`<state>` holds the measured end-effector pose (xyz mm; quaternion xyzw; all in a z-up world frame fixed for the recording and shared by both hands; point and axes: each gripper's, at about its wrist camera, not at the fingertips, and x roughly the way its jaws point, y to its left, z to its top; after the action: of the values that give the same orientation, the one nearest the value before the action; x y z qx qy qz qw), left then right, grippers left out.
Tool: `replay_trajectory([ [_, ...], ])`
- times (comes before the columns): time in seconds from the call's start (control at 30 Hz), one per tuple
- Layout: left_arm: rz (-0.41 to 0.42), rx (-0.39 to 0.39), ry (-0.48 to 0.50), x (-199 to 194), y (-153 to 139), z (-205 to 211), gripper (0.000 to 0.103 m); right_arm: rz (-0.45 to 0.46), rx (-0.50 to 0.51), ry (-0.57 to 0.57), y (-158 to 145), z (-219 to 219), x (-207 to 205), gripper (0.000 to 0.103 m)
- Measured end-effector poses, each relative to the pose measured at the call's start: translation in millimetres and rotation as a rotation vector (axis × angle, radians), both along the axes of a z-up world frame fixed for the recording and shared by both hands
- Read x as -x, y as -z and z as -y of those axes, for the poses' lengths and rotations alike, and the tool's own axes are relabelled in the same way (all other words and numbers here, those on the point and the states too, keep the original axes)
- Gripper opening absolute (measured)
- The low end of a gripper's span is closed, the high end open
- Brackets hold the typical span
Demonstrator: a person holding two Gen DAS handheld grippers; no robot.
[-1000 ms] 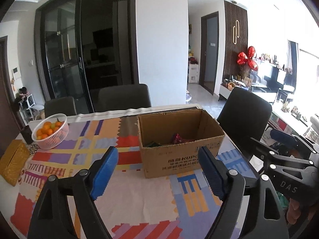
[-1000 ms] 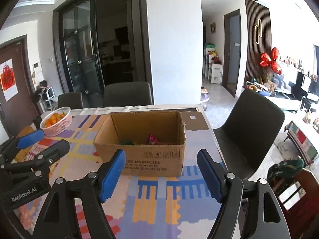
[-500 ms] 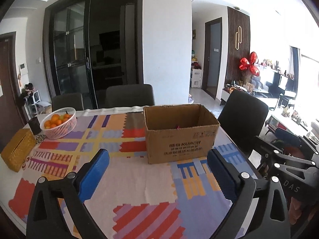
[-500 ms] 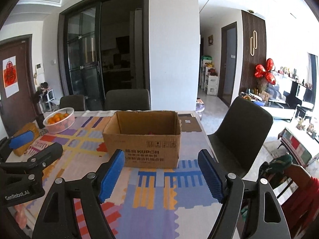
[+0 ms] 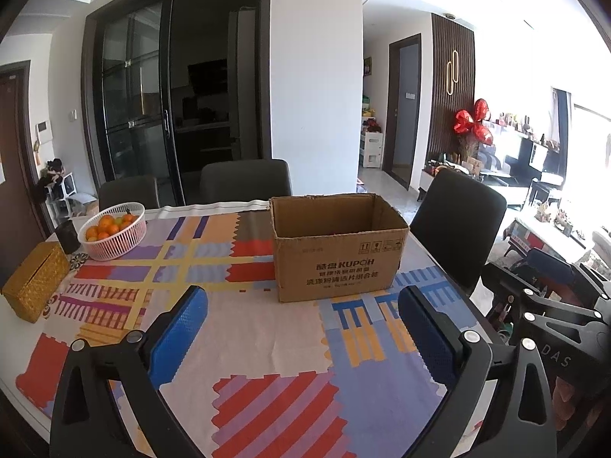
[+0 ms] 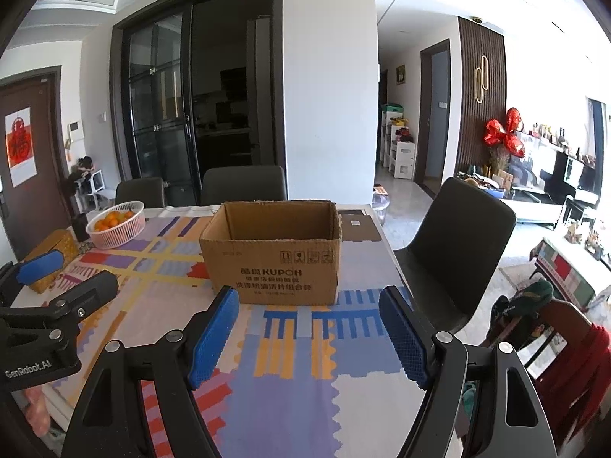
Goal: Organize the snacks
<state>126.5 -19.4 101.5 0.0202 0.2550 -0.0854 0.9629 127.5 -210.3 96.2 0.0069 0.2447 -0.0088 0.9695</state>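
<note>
**A:** Left gripper [image 5: 301,328] first: where is it, and how do the jaws stand?

**B:** Lower middle of its own view, jaws spread wide, nothing between the blue pads but tablecloth [image 5: 252,343]. The box [image 5: 336,255] lies ahead of it and a bit right of centre, clear of the fingertips.

**A:** And moving right?

**B:** Right gripper [image 6: 309,328] is in the lower middle of its view, jaws parted somewhat less, also empty. From there the box [image 6: 273,255] sits almost dead ahead, between the lines of the two fingers but well beyond them.

**A:** Which hand is nearer?

**B:** Hard to call; I'd judge them about level, the right one better lined up. The box's long side faces both grippers, so its long axis runs across the frame, left to right.

**A:** Snacks?

**B:** None showing. The near wall hides the floor of the box, and I see none on the cloth.

**A:** Materials?

**B:** Box is plain brown corrugated card, open-topped, rim a little ragged, printed front. Pads are blue, finely dimpled rubber on black frames. The cloth is soft, faintly creased, patterned in coloured blocks. At upper left sit a woven yellow case [image 5: 34,286] and a white lattice basket [image 5: 114,233] of oranges.
</note>
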Motion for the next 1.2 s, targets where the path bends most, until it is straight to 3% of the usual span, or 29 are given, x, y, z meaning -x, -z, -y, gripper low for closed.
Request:
replay_trajectory([
  [1.2, 0.01, 0.02, 0.011, 9.0, -5.5, 2.5, 0.103, 0.033, -0.005, -0.001, -11.3, 3.9, 11.6, 0.077],
])
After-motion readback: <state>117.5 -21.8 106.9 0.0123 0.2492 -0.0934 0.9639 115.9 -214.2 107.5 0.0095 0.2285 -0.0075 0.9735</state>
